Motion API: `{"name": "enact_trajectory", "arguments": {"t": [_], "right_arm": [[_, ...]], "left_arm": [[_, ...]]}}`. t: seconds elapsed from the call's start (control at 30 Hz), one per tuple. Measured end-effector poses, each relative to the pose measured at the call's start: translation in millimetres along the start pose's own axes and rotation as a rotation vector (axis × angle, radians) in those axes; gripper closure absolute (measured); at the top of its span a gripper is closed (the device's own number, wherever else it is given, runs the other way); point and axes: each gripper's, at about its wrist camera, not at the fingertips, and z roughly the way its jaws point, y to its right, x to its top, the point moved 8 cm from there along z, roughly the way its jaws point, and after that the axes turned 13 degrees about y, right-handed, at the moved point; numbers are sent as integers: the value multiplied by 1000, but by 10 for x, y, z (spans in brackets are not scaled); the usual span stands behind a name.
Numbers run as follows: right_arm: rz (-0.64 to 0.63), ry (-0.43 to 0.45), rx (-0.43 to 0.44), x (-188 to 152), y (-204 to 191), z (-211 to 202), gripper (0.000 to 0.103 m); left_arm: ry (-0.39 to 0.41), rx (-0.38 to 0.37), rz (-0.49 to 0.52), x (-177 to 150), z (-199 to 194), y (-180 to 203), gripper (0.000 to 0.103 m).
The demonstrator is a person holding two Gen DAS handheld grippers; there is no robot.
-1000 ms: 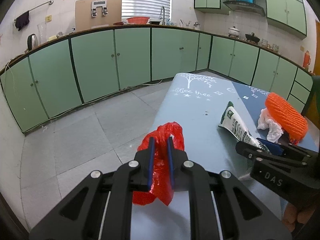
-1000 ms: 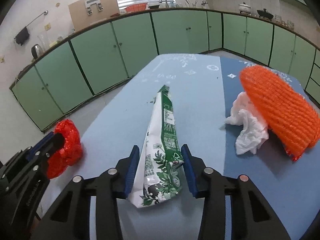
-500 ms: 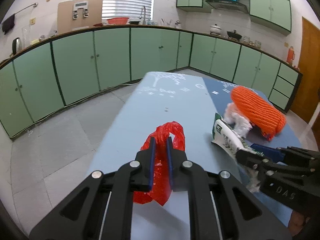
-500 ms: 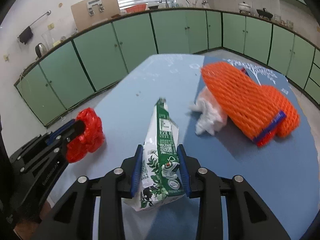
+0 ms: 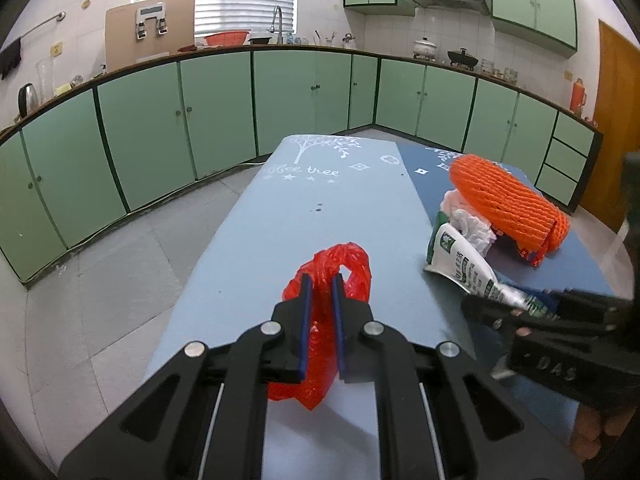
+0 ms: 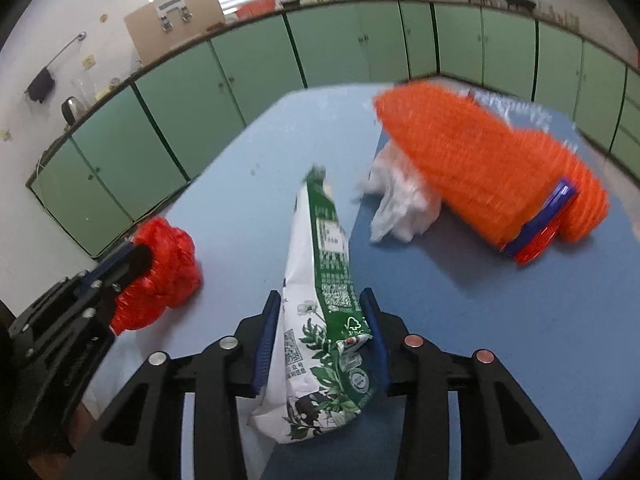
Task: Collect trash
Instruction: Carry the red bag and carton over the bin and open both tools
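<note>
Red bag [image 5: 326,304] clamped in left fingers [image 5: 306,312] at table's left edge [image 5: 208,256]; right fingers [image 6: 370,320] pinch green-white packet [image 6: 320,280], just eased wider

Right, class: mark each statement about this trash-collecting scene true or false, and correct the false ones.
1. The left gripper is clamped on a crumpled red plastic bag. True.
2. The right gripper is empty. False: a green-and-white paper carton sits between its fingers.
3. A crumpled white plastic bag lies against the orange foam net sleeve. True.
4. The orange sleeve lies on the floor. False: it lies on the blue tablecloth.
</note>
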Motion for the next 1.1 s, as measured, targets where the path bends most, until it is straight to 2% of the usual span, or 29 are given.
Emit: {"name": "enact_trajectory", "arguments": {"t": [0.07,0.1,0.23,0.5,0.6,0.87,1.1], "right_arm": [[-8,27,-5,62,35,-110,65],[-8,40,-8,102,64,-188,70],[3,72,-39,181,275,-471,70],[67,89,-116,13,846,-952,70],[94,115,-179,10,1154,-1172,70],[194,204,-372,44,2155,-1818,70],[234,249,-503,20,2766,-2285,70]], "left_arm": [[6,-12,3,34,-25,74,95],[11,-24,6,61,-50,138,95],[26,-85,14,141,-124,442,95],[25,-225,43,170,-217,1186,96],[23,-274,57,170,-224,1481,96],[57,-452,141,216,-299,2641,96],[58,-577,178,176,-316,3584,96]]}}
